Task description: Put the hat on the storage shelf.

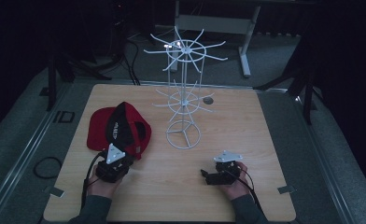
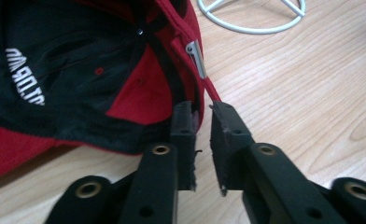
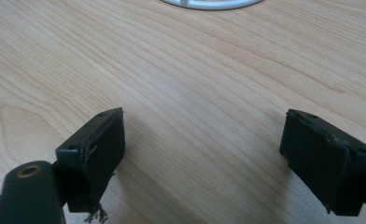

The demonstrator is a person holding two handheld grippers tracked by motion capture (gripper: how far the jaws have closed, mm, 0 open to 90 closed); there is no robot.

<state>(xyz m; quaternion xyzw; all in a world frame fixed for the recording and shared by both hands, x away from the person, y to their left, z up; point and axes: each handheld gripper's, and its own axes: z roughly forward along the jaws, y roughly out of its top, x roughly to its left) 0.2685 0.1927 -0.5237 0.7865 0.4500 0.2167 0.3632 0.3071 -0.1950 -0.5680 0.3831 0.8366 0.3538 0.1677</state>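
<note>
Left gripper view has the left gripper [image 2: 202, 116] fingers nearly closed around the red cap's [image 1: 118, 128] rear strap [image 2: 212, 93], centre frame; pinch squarely behind the buckle. Right gripper [image 3: 204, 140] fingers spread wide, empty, over bare worktop [image 3: 195, 70]

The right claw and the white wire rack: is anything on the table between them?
No. In the right gripper view, bare wooden table runs from the open right claw up to the white wire rack's ring base. The high view agrees.
</note>
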